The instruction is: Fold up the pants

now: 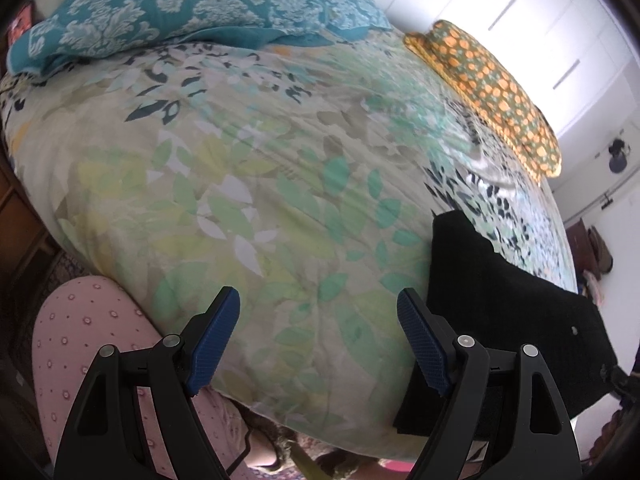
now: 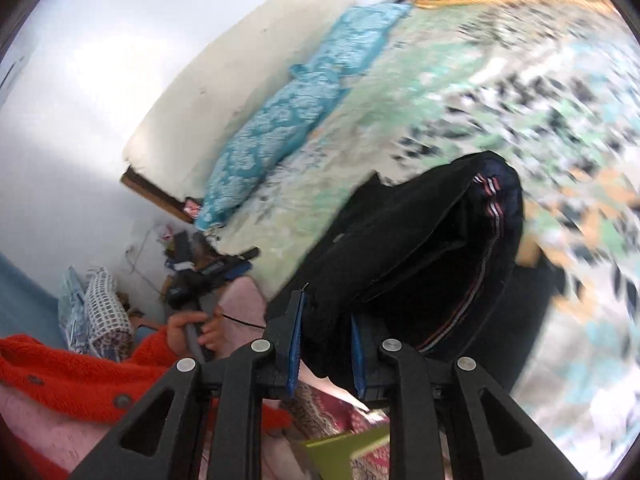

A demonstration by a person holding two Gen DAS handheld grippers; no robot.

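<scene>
The black pants (image 1: 504, 312) lie at the right front edge of the bed in the left wrist view. My left gripper (image 1: 318, 320) is open and empty above the leaf-print bedspread (image 1: 248, 184), just left of the pants. In the right wrist view my right gripper (image 2: 326, 344) is shut on a thick bunch of the black pants (image 2: 420, 248), lifted off the bed; a striped inner waistband shows. The view is blurred by motion.
Teal patterned pillows (image 1: 192, 4) lie at the head of the bed. An orange-dotted cushion (image 1: 500, 92) lies at the far right. The person's pink-clad leg (image 1: 88, 328) is at the bed's near edge. A cluttered bedside area (image 2: 192, 256) sits by the wall.
</scene>
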